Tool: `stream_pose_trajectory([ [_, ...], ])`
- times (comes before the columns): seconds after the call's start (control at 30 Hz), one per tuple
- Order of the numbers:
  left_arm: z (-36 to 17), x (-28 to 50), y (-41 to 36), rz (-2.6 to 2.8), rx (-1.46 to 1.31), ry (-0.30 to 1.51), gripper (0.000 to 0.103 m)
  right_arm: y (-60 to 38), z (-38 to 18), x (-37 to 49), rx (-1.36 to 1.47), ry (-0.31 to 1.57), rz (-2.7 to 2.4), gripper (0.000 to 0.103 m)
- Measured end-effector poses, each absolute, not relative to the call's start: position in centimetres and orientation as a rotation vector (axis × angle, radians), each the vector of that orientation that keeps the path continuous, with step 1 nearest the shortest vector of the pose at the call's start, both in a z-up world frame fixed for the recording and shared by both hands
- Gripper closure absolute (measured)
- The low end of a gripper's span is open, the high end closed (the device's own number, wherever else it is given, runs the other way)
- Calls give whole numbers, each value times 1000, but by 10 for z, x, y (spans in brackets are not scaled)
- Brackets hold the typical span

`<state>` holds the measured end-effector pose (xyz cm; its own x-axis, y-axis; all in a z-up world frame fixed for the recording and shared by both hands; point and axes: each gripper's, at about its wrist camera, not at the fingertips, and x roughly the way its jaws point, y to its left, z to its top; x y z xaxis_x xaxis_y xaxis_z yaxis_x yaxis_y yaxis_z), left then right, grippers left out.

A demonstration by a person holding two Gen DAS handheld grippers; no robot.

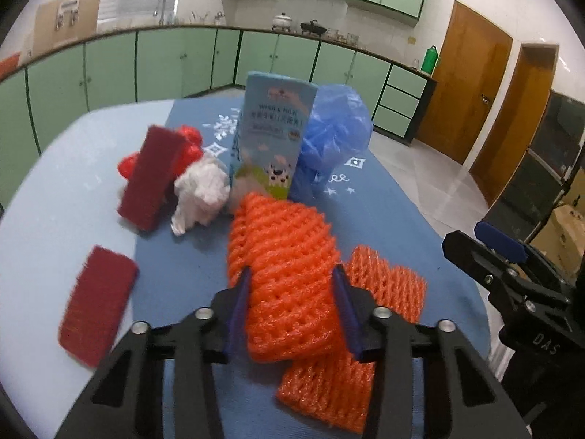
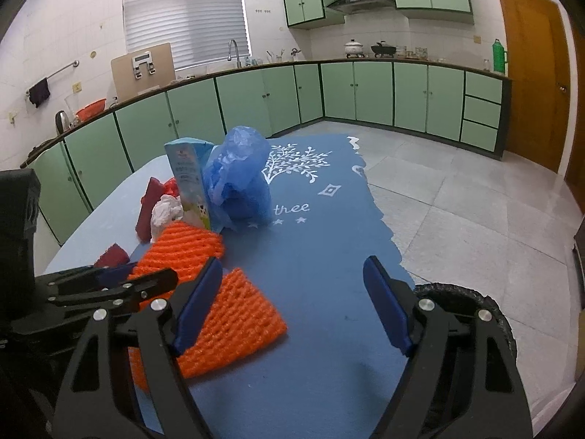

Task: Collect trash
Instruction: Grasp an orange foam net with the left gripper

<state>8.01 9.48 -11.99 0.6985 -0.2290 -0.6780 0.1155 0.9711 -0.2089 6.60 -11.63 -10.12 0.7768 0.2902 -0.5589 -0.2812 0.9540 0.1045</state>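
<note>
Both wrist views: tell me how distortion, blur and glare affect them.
Left wrist view: strong fisheye bending, the green cabinet run curves like an arc, corners are vignetted black; the flat dark red scrub pad at the left edge is smeared. Right wrist view: same bowing, the blue milk carton leans; the pale tiled floor shows soft sheen, no hard glare.

blue table [image 2: 329, 384] w/ orange foam nets [image 1: 289, 256], red pads [image 1: 95, 305], milk carton [image 1: 272, 135].

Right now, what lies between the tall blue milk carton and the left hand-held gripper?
An orange foam fruit net spans that stretch, from the carton down between the left hand-held gripper pads. Left wrist view.
</note>
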Motion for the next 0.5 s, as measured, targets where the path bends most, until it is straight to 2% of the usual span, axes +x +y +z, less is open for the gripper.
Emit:
stream_pose_trajectory([
  [0.1, -117, 77, 99, -175, -165, 758, 87, -113, -106, 65, 12, 619, 324, 26],
  [0.33, -95, 53, 114, -99, -131, 666, 89, -95, -115, 57, -16, 652, 378, 27],
  [0.5, -87, 39, 123, -53, -96, 667, 89, -88, -113, 53, -31, 647, 399, 27],
])
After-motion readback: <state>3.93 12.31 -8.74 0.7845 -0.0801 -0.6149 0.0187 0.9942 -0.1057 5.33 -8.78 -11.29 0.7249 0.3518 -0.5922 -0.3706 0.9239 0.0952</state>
